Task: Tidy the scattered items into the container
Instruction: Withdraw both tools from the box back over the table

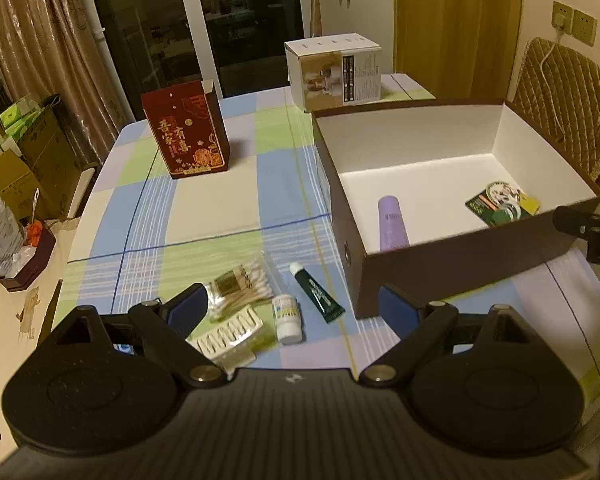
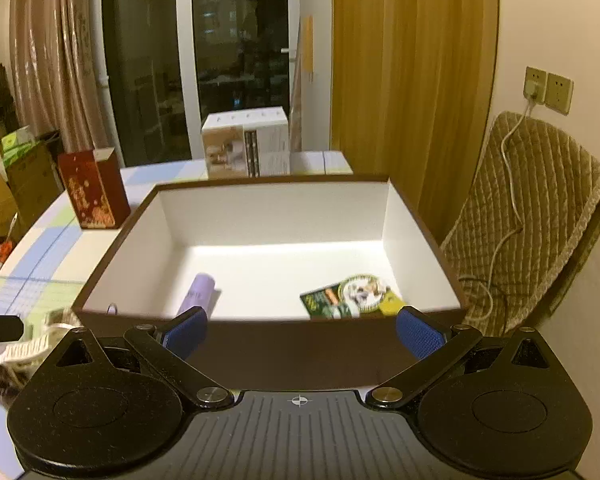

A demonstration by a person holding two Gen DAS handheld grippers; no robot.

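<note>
1. Both grippers are empty from where I stand: the left gripper (image 1: 294, 312) hovers with its blue pads spread wide over the loose things on the tablecloth, holding nothing, and the right gripper (image 2: 302, 330) sits just as wide open at the near wall of the container (image 2: 260, 352), also with nothing between its pads.

2. Already put away: inside the brown, white-lined box lie a purple tube (image 1: 392, 222) toward the left near wall and a green printed packet (image 1: 502, 204) toward the right near corner. Most of the box floor is bare.

3. Left outside, on the checked cloth just left of the box: a bag of cotton swabs (image 1: 240, 286), a blister strip (image 1: 230, 334) touching it on the near side, a small white bottle (image 1: 287, 318) lying on its side, and a dark green tube (image 1: 318, 294) with a white cap, nearest the box wall.

4. My reading is that the job is roughly a third done, with four small items to go. The left gripper looks best placed for the next pick, since the bottle and tube lie right between its pads.

5. A red printed carton (image 1: 188, 130) and a white carton (image 1: 334, 70) stand upright farther back on the table; whether they count as clutter I cannot tell.
</note>
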